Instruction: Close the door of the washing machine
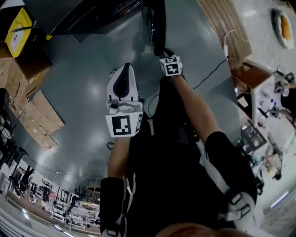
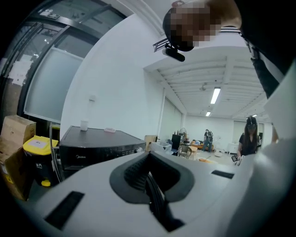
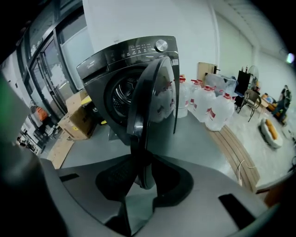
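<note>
The dark washing machine (image 3: pixel 115 65) stands with its round door (image 3: pixel 155 102) swung open, and the drum opening (image 3: pixel 121 95) shows behind it. My right gripper (image 3: pixel 138 183) is open. The door's lower edge sits between its jaws, with floor showing in the gap beside it. In the head view the right gripper (image 1: pixel 160 50) reaches the door (image 1: pixel 155 23) just below the machine (image 1: pixel 88 14). My left gripper (image 1: pixel 124 69) hovers over the floor to the left of the door, shut with nothing in it. The left gripper (image 2: pixel 149 178) looks past the machine's top (image 2: pixel 97 143).
Cardboard boxes (image 1: pixel 32 106) and a yellow bin (image 1: pixel 18 32) stand left of the machine. Large water jugs (image 3: pixel 212 109) sit to its right beside a slatted wooden strip (image 3: pixel 236 152). A cable (image 1: pixel 212 69) runs across the grey floor. People stand far off (image 2: pixel 249 136).
</note>
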`<state>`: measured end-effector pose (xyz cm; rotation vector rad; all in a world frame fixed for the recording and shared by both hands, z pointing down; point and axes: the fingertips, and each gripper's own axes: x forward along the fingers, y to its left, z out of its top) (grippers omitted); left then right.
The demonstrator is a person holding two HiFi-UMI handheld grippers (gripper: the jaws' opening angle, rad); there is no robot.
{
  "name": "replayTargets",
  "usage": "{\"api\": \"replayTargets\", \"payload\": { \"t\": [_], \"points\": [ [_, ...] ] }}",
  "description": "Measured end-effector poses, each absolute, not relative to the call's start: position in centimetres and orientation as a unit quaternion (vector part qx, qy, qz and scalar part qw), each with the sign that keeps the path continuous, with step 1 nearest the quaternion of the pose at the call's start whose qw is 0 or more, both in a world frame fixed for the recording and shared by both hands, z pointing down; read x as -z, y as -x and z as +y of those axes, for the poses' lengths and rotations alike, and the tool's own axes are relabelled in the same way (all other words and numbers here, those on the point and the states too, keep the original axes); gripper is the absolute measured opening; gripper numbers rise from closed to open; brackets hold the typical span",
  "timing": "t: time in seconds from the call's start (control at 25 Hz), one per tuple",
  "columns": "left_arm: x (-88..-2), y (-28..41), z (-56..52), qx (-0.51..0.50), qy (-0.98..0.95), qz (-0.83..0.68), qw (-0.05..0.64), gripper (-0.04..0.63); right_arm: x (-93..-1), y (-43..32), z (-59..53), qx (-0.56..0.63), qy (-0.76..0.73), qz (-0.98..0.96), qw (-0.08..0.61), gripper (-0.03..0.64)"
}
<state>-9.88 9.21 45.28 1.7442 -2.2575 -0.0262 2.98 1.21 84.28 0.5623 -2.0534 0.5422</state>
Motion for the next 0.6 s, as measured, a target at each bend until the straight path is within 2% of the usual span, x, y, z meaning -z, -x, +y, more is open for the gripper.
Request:
{"api": "replayTargets", "payload": {
  "t": [0.6],
  "points": [
    [-47.7, 20.2, 15.2, 0.005, -0.663, -0.734, 0.150, 0.006, -85.0, 6.7, 5.8, -0.234, -0.333, -0.829, 0.384, 0.091]
  ]
}}
